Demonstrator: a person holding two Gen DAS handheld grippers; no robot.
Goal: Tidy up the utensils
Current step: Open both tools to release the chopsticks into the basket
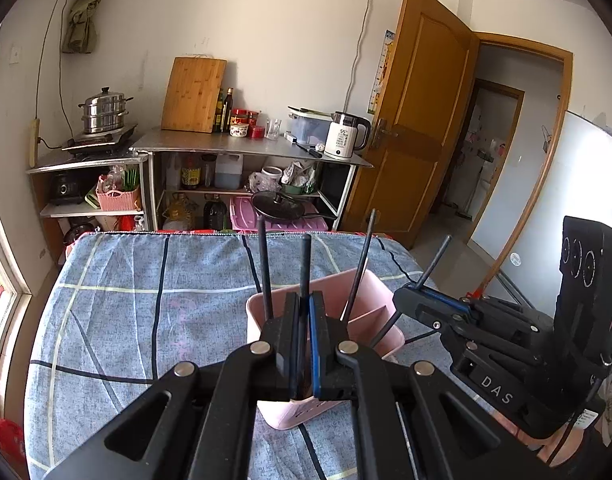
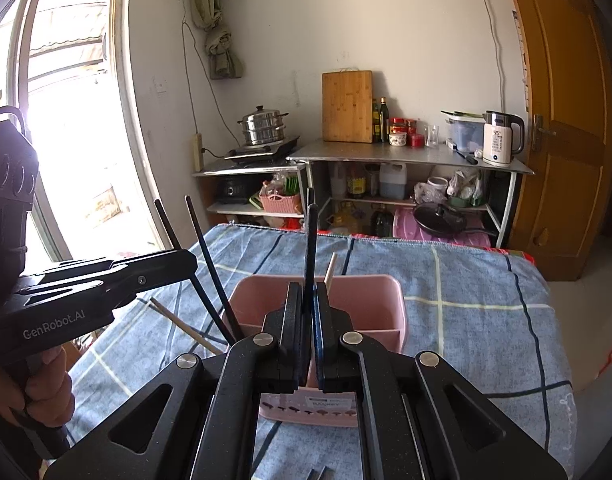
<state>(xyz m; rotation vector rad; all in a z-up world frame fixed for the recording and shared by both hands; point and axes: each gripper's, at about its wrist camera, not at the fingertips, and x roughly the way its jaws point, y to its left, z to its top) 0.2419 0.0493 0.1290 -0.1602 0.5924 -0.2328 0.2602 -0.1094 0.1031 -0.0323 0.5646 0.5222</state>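
A: Left gripper?
B: Fingers clenched on a black chopstick, upright, centre of the left wrist frame, over the pink utensil holder.
A: Right gripper?
B: Same — clamped on another black chopstick, standing up mid-frame.
A: Holder where?
B: On the blue plaid cloth of the table, lower centre of both views. Two black chopsticks lean inside it — a pale wooden one too.
A: Anything loose?
B: A light wooden chopstick lying on the cloth, left of the holder in the right wrist frame.
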